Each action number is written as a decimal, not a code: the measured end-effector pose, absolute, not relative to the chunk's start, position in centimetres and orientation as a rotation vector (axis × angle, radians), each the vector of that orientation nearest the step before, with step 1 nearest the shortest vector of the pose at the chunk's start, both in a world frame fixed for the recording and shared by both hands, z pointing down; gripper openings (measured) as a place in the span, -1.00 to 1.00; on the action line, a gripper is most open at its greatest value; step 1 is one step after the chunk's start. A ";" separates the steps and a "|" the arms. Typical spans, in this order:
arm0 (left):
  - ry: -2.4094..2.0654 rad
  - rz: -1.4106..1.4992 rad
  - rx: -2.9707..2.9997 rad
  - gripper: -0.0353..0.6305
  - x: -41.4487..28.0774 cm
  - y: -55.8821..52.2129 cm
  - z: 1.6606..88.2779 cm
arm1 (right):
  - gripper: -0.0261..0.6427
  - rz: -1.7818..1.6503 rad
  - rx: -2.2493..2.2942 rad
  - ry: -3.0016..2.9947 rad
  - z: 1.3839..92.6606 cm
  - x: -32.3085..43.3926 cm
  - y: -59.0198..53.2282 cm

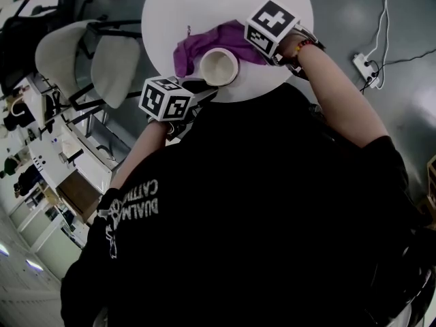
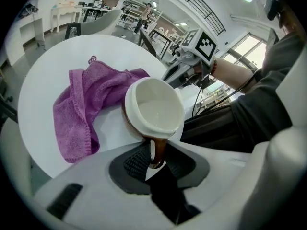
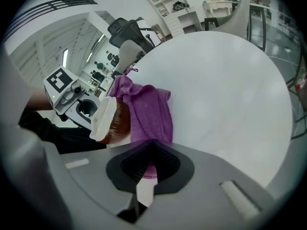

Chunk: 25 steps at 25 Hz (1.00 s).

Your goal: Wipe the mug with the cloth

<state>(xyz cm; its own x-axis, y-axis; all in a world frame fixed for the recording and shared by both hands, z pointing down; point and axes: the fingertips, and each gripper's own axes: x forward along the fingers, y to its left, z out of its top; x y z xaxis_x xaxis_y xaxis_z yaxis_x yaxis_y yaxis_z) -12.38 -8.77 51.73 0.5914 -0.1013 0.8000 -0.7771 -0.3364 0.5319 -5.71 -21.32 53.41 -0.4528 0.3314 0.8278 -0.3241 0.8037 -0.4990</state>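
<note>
A mug (image 1: 218, 65), brown outside and white inside, is tilted near the front edge of the round white table (image 1: 204, 5). My left gripper (image 2: 154, 153) is shut on the mug's brown handle (image 2: 157, 150), and the mug's mouth (image 2: 156, 110) faces the camera. A purple cloth (image 2: 79, 110) lies crumpled on the table, behind and beside the mug. My right gripper (image 3: 149, 163) comes in from the right and is shut on the cloth's near edge (image 3: 152, 116). In the right gripper view the mug (image 3: 109, 121) is just left of the cloth, touching it.
Two pale chairs (image 1: 68, 53) (image 1: 116, 67) stand left of the table. A power strip with cables (image 1: 363, 67) lies on the floor at the right. Desks and shelves (image 1: 61, 148) fill the far left. The person's black-clad body covers the lower head view.
</note>
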 end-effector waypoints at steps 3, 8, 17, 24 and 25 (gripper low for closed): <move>-0.716 0.814 1.805 -0.62 -12.5 -8.7 51.8 | -0.89 0.708 0.053 -1.916 53.2 -5.9 -21.4; -0.724 0.850 1.844 -0.62 -12.9 -8.4 51.6 | -0.89 0.972 0.130 -2.121 49.5 -8.8 -20.8; -0.661 0.823 1.988 -0.55 -13.8 -7.5 51.0 | -0.89 1.091 0.364 -2.448 41.2 -12.5 -19.6; -0.608 0.848 2.048 -0.61 -14.6 -7.0 50.6 | -0.89 1.017 0.456 -2.476 38.0 -14.6 -17.2; -0.602 0.837 2.053 -0.61 -14.5 -7.0 50.4 | -0.89 1.004 0.466 -2.477 37.5 -14.7 -16.9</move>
